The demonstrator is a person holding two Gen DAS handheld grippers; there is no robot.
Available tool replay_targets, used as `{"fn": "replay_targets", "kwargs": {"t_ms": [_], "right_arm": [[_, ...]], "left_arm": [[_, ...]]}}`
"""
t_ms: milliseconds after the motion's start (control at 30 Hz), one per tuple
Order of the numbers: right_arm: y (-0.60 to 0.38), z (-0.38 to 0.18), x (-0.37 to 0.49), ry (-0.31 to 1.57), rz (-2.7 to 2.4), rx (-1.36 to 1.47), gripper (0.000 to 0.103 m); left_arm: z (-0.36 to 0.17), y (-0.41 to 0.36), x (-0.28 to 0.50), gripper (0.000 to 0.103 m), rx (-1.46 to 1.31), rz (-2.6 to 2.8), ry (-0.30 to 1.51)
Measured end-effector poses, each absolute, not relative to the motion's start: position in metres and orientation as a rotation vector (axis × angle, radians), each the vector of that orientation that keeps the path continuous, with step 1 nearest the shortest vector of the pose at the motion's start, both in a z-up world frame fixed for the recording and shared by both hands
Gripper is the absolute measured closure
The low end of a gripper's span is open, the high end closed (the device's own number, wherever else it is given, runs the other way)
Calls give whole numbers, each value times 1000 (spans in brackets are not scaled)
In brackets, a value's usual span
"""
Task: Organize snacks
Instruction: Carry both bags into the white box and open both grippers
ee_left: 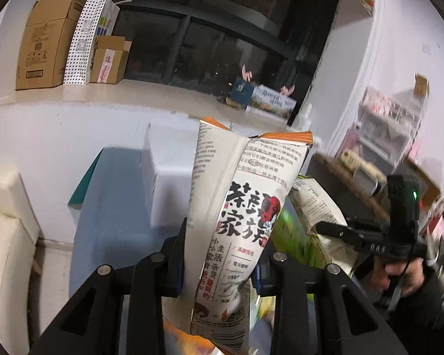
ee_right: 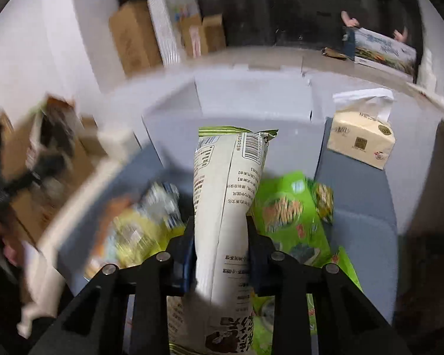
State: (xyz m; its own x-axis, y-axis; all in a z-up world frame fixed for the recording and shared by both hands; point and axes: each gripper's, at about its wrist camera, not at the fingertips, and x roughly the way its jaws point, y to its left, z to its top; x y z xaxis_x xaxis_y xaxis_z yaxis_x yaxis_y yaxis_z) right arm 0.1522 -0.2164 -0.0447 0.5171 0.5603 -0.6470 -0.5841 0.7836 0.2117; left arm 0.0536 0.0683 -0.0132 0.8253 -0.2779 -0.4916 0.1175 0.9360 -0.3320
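Both tongs loaded, a snack bag in each

Your left gripper (ee_left: pixel 219 254) is clenched on a puffy white orange-trimmed snack bag (ee_left: pixel 239 207), upright between its fingers; your right gripper (ee_right: pixel 220 254) grasps a white green-trimmed snack bag (ee_right: pixel 225 207), above loose green packets (ee_right: pixel 287 207). Both look light, soft, slippery: take them mid-body, gently, or contents may crush.

**Matt film, black plastic, brown card**

Between my left gripper (ee_left: pixel 219 254) fingers I see an orange-edged snack bag (ee_left: pixel 239 207) of smooth, faintly sheened film, printed like paper. My right gripper (ee_right: pixel 220 251), matt black plastic with metal pins, pinches a green-edged snack bag (ee_right: pixel 225 195) of similar crinkled film. Ahead, right of it, sits a soft plastic-wrapped tissue pack (ee_right: pixel 361 139); far ahead, cardboard boxes (ee_left: pixel 50 41) look dull and rough.
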Motion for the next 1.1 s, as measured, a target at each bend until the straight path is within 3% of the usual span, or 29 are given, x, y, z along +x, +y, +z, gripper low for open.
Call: {"fn": "replay_targets", "kwargs": {"t_ms": [200, 433, 467, 500, 533, 567, 600, 633, 1100], "right_arm": [[-201, 5, 217, 683, 615, -39, 72], [-148, 21, 315, 711, 554, -113, 71], [-145, 21, 327, 729, 555, -109, 70], [-142, 18, 344, 750, 543, -98, 69], [-143, 16, 350, 762, 537, -95, 60], [-141, 13, 361, 787, 526, -90, 31], [-142, 11, 364, 789, 517, -77, 16], [-144, 10, 368, 782, 517, -63, 0], [-175, 47, 285, 543, 654, 65, 0]], "left_arm": [[28, 58, 163, 67, -268, -180, 563], [7, 54, 284, 66, -224, -77, 685], [1, 54, 292, 63, -223, -53, 698], [-5, 56, 303, 52, -220, -11, 725], [-11, 56, 311, 43, -213, 17, 758], [-17, 59, 319, 20, -227, 23, 786], [-19, 64, 320, 3, -249, 25, 784], [-20, 67, 319, 0, -260, 32, 778], [10, 90, 207, 0, -334, -130, 561]]}}
